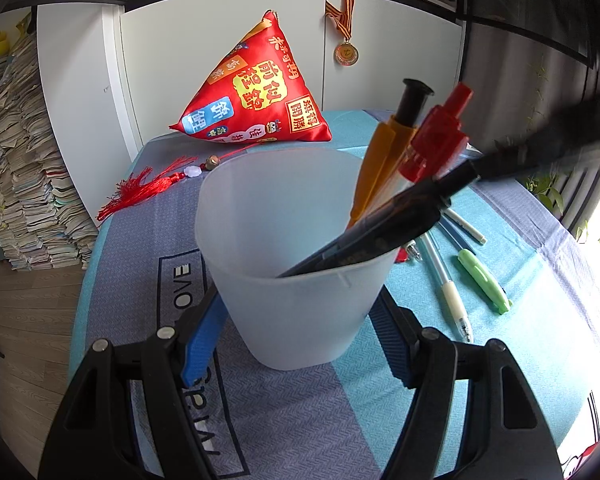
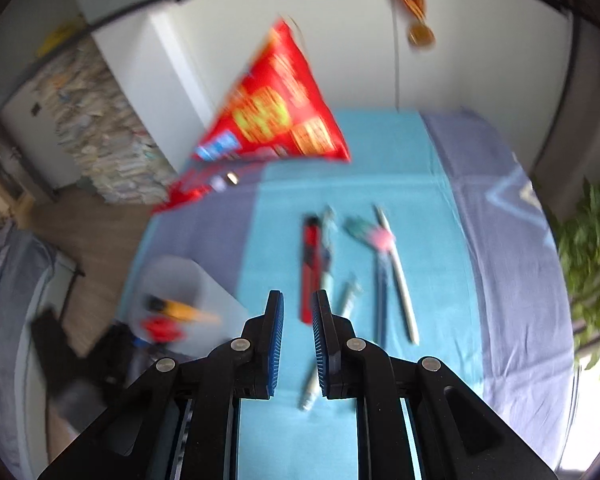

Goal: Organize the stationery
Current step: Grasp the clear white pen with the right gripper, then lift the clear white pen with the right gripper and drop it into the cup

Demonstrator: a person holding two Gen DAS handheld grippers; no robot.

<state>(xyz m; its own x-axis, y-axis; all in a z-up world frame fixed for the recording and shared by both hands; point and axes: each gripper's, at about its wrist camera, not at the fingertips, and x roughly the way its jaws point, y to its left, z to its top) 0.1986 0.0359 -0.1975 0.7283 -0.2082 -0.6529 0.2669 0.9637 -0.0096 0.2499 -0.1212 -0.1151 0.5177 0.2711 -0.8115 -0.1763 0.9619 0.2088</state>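
Note:
My left gripper [image 1: 296,320] is shut on a frosted plastic cup [image 1: 296,256], its blue pads against both sides. The cup holds an orange pen [image 1: 384,152], a red pen [image 1: 432,140] and a black pen [image 1: 380,236], all leaning right. My right gripper [image 2: 298,312] is open by a narrow gap and empty, above the blue cloth. Below it lie several loose pens, among them a red one [image 2: 310,264] and a white one [image 2: 402,284]. The cup [image 2: 176,280] shows blurred at the lower left of the right wrist view.
A red pyramid cushion [image 1: 256,92] with a red tassel [image 1: 140,192] sits at the table's back. A green pen [image 1: 486,280] and a white-grip pen [image 1: 448,292] lie right of the cup. Stacked papers [image 1: 16,168] stand left. A medal [image 1: 346,54] hangs on the cabinet.

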